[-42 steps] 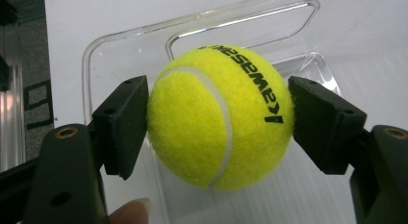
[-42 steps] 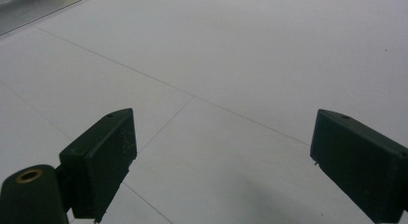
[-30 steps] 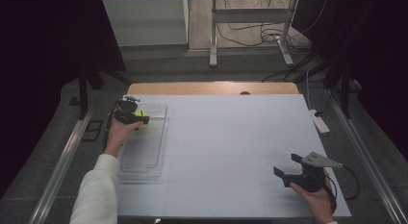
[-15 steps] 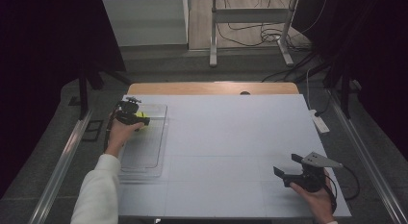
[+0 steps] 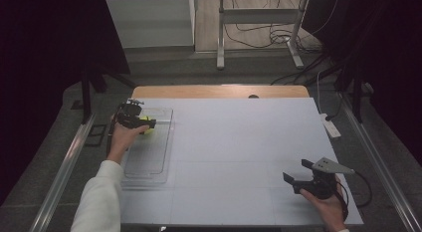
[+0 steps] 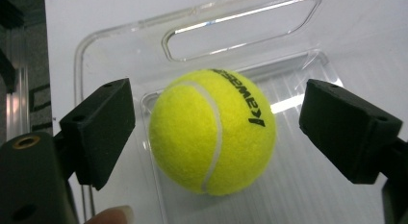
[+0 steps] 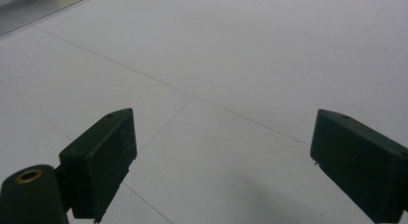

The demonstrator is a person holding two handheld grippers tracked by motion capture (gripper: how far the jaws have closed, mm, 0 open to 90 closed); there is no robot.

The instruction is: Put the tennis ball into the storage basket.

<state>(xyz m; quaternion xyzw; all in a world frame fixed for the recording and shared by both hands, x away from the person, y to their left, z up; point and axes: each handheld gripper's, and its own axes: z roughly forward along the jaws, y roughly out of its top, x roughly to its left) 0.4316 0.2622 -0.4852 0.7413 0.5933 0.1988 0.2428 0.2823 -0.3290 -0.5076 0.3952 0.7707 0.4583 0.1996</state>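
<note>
The yellow tennis ball (image 6: pixel 212 131) lies inside the clear plastic tray (image 6: pixel 293 185), close to the end wall that has the cut-out handle, at the far left part of the tabletop (image 5: pixel 239 142). The left claw (image 6: pixel 219 132) is just at the ball: the ball sits directly between its two black jaws, but the jaws have just been opening and now a clear gap shows on each side, so the pads do not press on it. I judge that the ball is being set down here and the next move is a straight pull back of the claw, away from the ball, without touching the tray wall beside it. A ball has no long axis, so only this direction matters. The right claw (image 5: pixel 303 174) hovers with jaws apart and nothing between them over the bare near right corner, well apart from the tray, so the left hand (image 5: pixel 124 137) is much nearer.
</note>
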